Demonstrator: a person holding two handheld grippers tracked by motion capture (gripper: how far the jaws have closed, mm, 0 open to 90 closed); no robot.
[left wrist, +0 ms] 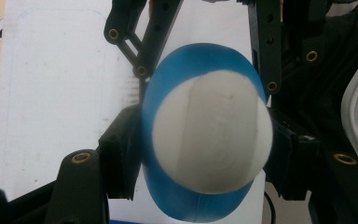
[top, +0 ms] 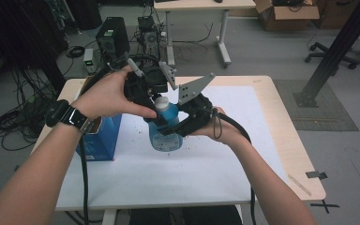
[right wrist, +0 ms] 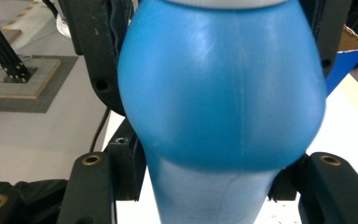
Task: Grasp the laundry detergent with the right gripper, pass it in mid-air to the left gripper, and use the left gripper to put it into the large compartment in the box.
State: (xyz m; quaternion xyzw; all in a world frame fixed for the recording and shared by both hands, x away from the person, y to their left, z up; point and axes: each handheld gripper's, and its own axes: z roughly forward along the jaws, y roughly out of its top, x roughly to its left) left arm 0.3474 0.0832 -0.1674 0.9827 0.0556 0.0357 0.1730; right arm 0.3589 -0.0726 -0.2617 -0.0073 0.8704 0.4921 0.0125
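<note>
A blue plastic bottle [top: 165, 133] with a white cap [top: 161, 101] is held upright just above the white mat. My left gripper [top: 158, 107] comes down from above and is shut on the cap [left wrist: 212, 140], one jaw on each side of it. Below the cap the bottle's blue shoulder [left wrist: 200, 60] shows. My right gripper [top: 177, 123] comes in from the right and is shut on the bottle's body [right wrist: 223, 93], clamping it at the narrower part under the bulge [right wrist: 209, 186]. The bottle's base is partly hidden by the grippers.
A blue open-topped box [top: 98, 140] stands at the left of the table [top: 286, 131], close to my left wrist; its corner [right wrist: 347, 56] shows behind the bottle. A white mat [top: 192, 178] with dark specks covers most of the tabletop.
</note>
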